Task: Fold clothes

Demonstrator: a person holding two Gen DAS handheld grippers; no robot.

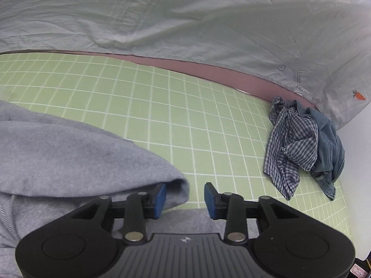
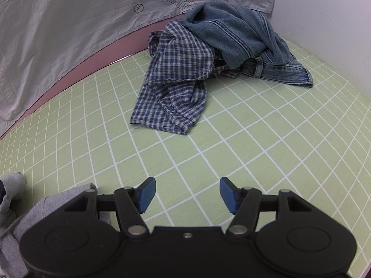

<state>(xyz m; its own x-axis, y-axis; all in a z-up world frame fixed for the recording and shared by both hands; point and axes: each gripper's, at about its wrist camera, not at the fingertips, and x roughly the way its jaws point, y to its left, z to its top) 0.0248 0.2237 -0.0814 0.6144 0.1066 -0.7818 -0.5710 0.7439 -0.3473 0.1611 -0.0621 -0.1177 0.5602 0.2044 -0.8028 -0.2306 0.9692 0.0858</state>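
Both grippers agape and empty, left gripper (image 1: 184,200) over grey zip hoodie (image 1: 69,157) at near-left mat (image 1: 162,106), right gripper (image 2: 187,195) beside it; thick fleece risks bunching or slipping in a shallow pinch.

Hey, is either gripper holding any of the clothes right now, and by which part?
Neither. The left gripper is open beside a fold of the grey hoodie; the right gripper is open over the bare mat.

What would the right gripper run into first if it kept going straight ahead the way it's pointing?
Bare green mat first, then probably the checked shirt heaped with the jeans. The right gripper is open and empty; depth is hard to judge.
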